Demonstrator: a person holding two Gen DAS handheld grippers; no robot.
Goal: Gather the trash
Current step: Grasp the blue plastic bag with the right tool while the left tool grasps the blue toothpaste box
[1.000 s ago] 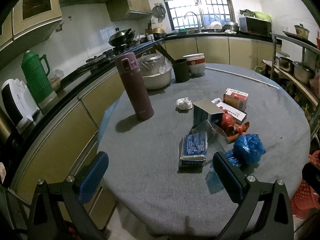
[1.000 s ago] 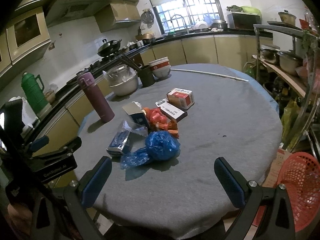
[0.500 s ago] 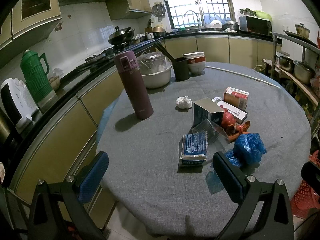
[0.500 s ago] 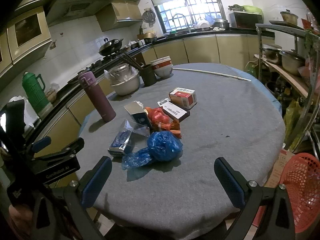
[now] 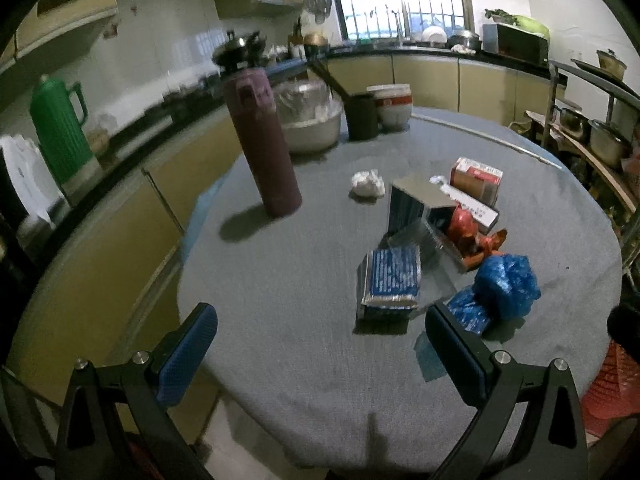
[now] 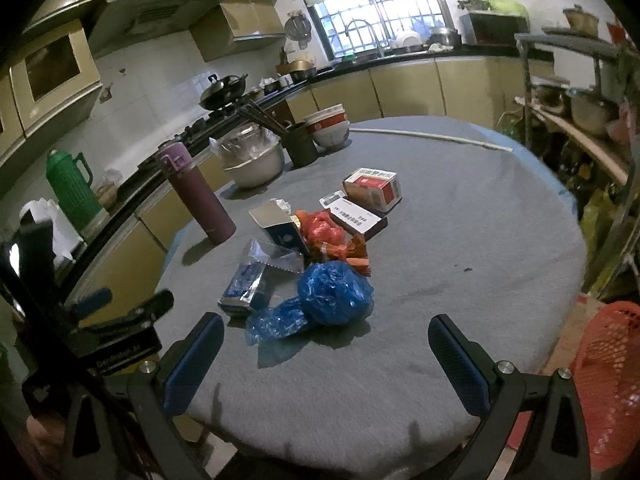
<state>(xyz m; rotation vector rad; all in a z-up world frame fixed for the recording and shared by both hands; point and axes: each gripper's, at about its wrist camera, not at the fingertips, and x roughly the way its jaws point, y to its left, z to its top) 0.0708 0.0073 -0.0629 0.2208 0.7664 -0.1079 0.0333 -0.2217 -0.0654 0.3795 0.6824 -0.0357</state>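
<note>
trash cluster, near-centre of round table (image 6: 460, 240) with grey cloth. crumpled blue plastic bag (image 6: 332, 298) (image 5: 502, 286), nearest the table's near edge, just beside a blue foil packet (image 6: 244, 288) (image 5: 392, 280) lying flat to its left. clear plastic wrapper (image 6: 276, 258) overlaps the packet's far end. red plastic wrapper (image 6: 324, 236) (image 5: 466, 228) lies just beyond the blue bag, touching an opened dark blue carton (image 6: 280, 224) (image 5: 416, 208). flat dark box with white label (image 6: 356, 218) and a red-and-white carton (image 6: 374, 188) (image 5: 476, 180) sit farther back, right of the carton. crumpled white tissue (image 5: 368, 186), apart from the pile, far left of it.

left gripper (image 5: 320, 354): fingers spread wide, holding nothing, above the near edge of the table, left of the packet. right gripper (image 6: 326, 364): fingers spread wide, holding nothing, at the near edge, the blue bag ahead between the fingers.

other items: purple thermos flask (image 6: 196, 194) (image 5: 262, 144), upright, left of pile. covered metal bowl (image 6: 254, 156), dark chopstick cup (image 6: 300, 140) and stacked bowls (image 6: 328, 126) at far side. red mesh basket (image 6: 608, 376) beside the table, lower right. green jug (image 6: 70, 184) on left counter.
</note>
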